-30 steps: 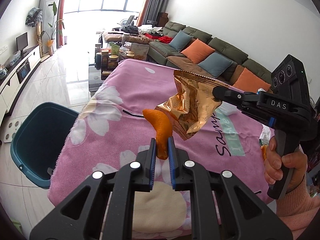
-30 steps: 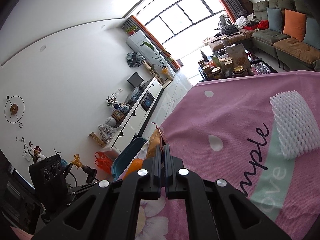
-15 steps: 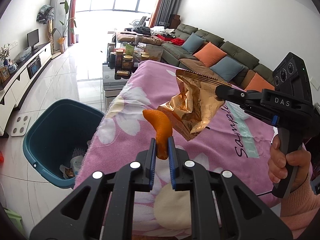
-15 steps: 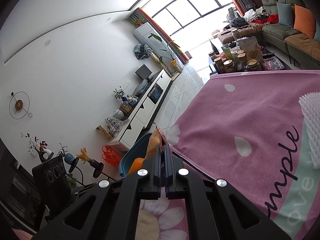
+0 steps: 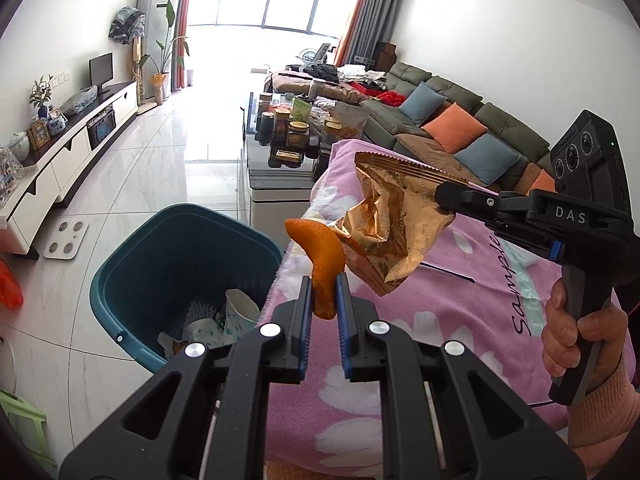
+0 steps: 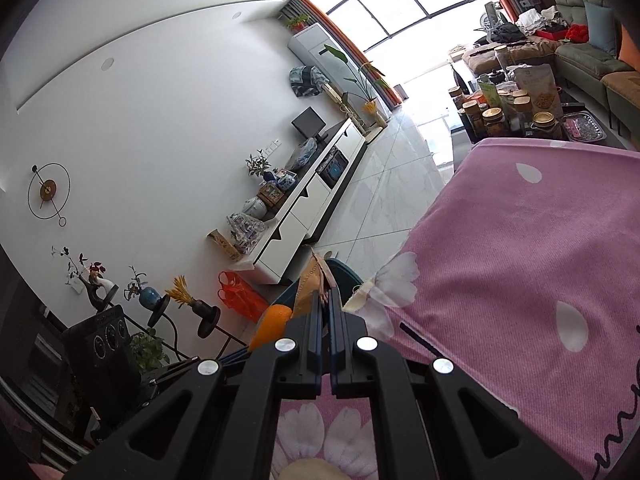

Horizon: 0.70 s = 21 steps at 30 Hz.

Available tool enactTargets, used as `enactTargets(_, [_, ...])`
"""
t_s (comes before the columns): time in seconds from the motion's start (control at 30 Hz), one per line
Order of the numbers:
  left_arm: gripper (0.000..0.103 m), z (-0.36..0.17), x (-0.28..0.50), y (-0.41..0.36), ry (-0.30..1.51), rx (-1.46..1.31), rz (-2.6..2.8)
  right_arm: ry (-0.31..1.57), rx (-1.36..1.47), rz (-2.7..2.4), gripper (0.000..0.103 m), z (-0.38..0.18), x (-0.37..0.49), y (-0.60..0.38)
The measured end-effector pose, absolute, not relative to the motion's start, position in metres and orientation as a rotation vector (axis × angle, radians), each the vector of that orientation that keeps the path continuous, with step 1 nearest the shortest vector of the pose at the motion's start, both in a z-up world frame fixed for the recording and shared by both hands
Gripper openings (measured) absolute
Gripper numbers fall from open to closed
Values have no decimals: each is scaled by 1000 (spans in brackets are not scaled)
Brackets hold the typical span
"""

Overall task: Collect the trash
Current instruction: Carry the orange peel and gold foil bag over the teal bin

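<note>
On the floor at the left stands the teal trash bin (image 5: 132, 280), open-topped, with a paper cup and crumpled scraps already in its bottom; it sits just beside the edge of the counter (image 5: 460, 320), which is draped in a pink flowered cloth. The left hand-held gripper (image 5: 323, 296) is clamped narrowly on a curled orange peel (image 5: 320, 256), whose long axis rises upright out of the jaws and hooks toward the bin. The bin lies below and to the left of that gripper, so the left hand looks nearer to the drop. Further right, the right hand-held gripper (image 5: 440, 194) pinches the serrated top seam of a crumpled gold foil snack bag (image 5: 392, 228), which hangs slack, above the counter's edge, touching or just beside the peel. The right wrist view shows its jaws nearly closed on the bag's edge, bin rim beyond.
</note>
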<state>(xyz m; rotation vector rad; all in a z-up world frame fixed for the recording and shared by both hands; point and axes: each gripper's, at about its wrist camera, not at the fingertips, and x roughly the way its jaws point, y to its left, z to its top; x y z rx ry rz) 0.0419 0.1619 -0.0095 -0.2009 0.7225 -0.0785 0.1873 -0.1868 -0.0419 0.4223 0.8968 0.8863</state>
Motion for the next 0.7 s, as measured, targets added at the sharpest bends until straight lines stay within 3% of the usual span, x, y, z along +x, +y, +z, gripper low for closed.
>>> enactTargets(0.7, [12, -54, 67, 242, 810, -296, 98, 996, 334, 900, 2, -66, 211, -93])
